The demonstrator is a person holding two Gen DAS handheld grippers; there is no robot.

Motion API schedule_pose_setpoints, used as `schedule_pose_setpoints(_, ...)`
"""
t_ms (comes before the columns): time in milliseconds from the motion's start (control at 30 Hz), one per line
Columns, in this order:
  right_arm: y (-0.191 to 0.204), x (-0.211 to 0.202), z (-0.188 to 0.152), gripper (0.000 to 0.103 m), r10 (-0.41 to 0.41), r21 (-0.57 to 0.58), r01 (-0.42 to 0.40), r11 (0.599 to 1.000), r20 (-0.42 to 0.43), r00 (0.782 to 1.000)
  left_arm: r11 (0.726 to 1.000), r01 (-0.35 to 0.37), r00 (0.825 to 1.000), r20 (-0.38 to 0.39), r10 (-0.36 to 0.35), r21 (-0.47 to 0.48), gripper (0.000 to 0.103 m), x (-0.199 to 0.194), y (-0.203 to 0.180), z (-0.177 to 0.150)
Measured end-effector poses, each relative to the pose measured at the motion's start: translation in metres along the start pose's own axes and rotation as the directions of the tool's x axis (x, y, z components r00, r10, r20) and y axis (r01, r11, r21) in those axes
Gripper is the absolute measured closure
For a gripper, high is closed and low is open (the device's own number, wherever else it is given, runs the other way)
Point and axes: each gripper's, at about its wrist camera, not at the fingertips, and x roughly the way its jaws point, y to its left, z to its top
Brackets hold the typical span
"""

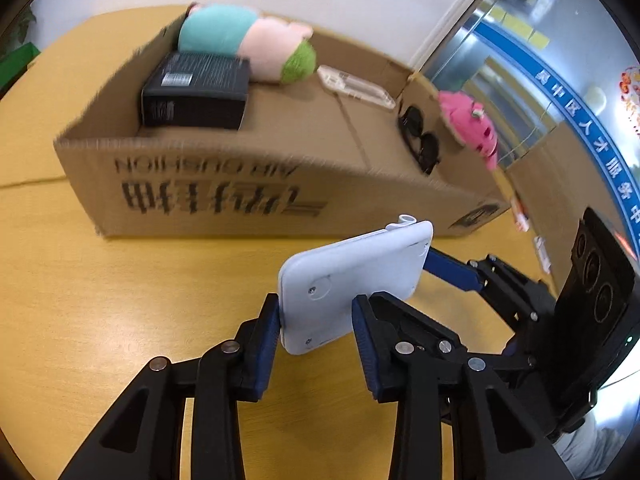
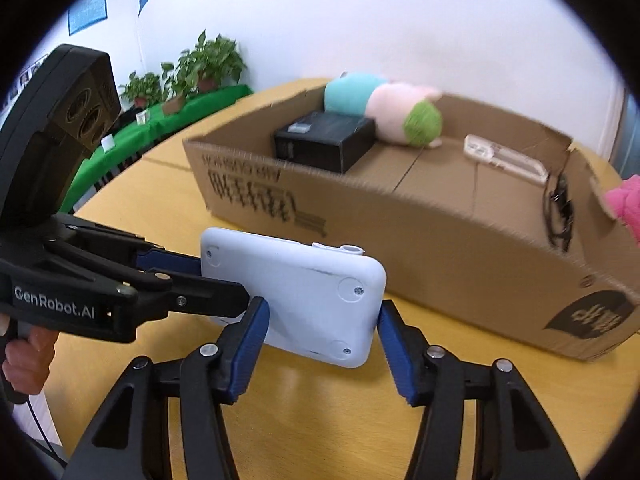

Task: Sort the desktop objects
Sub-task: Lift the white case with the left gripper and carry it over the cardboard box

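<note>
A pale blue flat plastic device [image 1: 352, 280], its underside with screws and round feet towards the cameras, hangs above the yellow table [image 1: 120, 300] in front of a cardboard box [image 1: 224, 192]. My left gripper [image 1: 316, 312] is shut on its near end, a blue pad against each side. In the right wrist view the device [image 2: 304, 292] sits between the pads of my right gripper [image 2: 320, 316], which press on its two edges. The left gripper [image 2: 208, 280] clamps its left end there. The right gripper [image 1: 438, 264] shows at the device's far right corner.
The open box holds a black carton [image 1: 196, 92], a teal, pink and green plush toy [image 1: 248, 44], a clear plastic case [image 1: 356, 86] and sunglasses [image 1: 420, 140]. A pink plush [image 1: 468, 124] sits at its right end. Potted plants [image 2: 200, 68] stand on a green ledge by the wall.
</note>
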Motion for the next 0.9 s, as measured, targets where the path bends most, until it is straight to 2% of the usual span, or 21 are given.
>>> schedule_pose_setpoints(100,-0.002,-0.012,0.009,0.048,-0.016,0.020,0.015,1.000,0.046,0.999,0.999,-0.015,0.999,0.046,0.014,0.034,0.065,-0.015,-0.013,0.009)
schedule_pose_setpoints(200,-0.007,-0.027,0.025,0.048,-0.040,0.045,0.036,0.998,0.098,0.994,0.999,0.000,0.996,0.084,-0.004,0.044,0.065,-0.029,-0.019,0.024)
schedule_pose_setpoints(400,-0.023,-0.034,0.055,0.048,-0.070,0.092,0.058,0.994,0.137,0.988,0.996,-0.008,0.991,0.135,-0.004,0.091,0.065,-0.036,-0.039,0.072)
schedule_pose_setpoints(667,-0.054,-0.020,0.095,0.048,-0.105,0.144,0.084,0.986,0.146,0.984,0.993,0.013,0.990,0.138,-0.029,0.120,0.065,-0.023,-0.043,0.128)
schedule_pose_setpoints(900,-0.062,0.002,0.109,0.048,-0.081,0.171,0.060,0.983,0.121,0.989,0.993,-0.021,0.993,0.115,0.008,0.117,0.065,-0.011,-0.027,0.144)
